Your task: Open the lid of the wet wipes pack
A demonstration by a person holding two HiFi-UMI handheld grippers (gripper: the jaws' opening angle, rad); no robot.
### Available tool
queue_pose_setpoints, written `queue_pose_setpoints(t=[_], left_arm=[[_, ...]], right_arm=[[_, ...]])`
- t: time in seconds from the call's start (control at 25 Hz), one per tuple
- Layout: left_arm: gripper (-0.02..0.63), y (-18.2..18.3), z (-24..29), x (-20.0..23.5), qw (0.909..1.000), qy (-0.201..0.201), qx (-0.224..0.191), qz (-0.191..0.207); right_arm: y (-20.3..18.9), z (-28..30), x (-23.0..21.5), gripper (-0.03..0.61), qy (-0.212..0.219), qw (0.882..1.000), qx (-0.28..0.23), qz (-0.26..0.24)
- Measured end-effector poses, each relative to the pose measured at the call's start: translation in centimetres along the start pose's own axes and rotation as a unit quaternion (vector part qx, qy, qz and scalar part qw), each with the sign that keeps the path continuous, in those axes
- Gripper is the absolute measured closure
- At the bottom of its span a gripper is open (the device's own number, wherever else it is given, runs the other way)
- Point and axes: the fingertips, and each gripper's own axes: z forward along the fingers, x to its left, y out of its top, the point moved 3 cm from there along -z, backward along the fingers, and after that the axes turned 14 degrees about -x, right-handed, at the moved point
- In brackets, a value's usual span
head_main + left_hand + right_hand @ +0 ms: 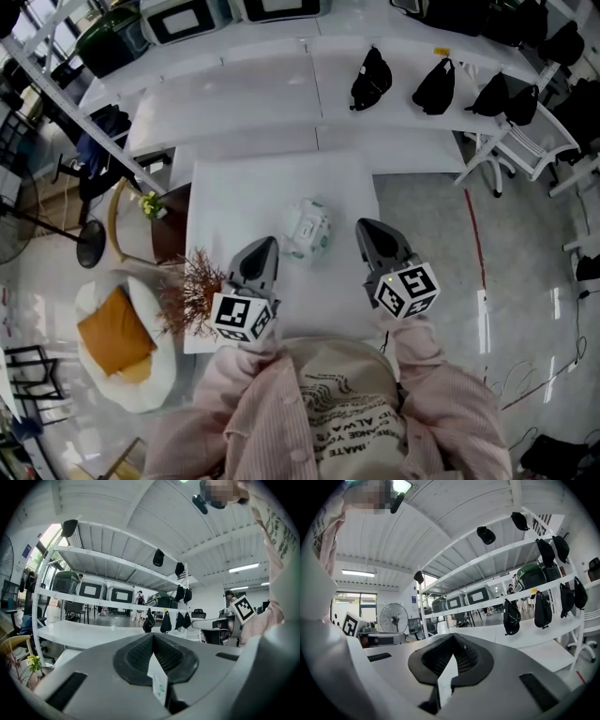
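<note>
White soft-plastic wet wipes pack [307,229] is seen lying on the white desk [234,202], between the grey left tool [265,246] and grey right tool [367,230], both closed on nothing. It is judged light and squashy; the edge of the stiffer lid [310,225] should be taken, the body steadied.

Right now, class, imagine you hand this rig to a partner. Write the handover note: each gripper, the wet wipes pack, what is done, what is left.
Left gripper: jaws together, nothing held, to the left of the pack in the head view.
Right gripper: jaws together, nothing held, to the right of the pack.
Wet wipes pack: lies on the white table between the two grippers, and neither touches it.
Done: nothing that shows. The pack is too small in the head view to tell whether its lid is open.
Left: probably check the lid, steady the pack with one gripper and lift the lid with the other.
</note>
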Motion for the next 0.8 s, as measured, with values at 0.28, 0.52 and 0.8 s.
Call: queue_pose_setpoints(t=[0.28, 0.52, 0.8], left_arm=[[0.614, 0.5, -0.3, 1.3, 0.9997, 0.022, -0.011, 0.004], [0.614, 0.5, -0.6, 1.8, 0.9994, 0.031, -0.01, 0.006], [0.614, 0.4, -0.8, 2.1, 0.9993, 0.037, -0.008, 0.006]], right_arm=[[0.7, 0.1, 0.1, 0.58, -0.006, 1.0, -0.006, -0.02], [0.6, 0.1, 0.3, 0.58, -0.005, 1.0, -0.006, -0.025], [0.3, 0.1, 0.6, 0.58, -0.004, 1.0, 0.001, -0.026]])
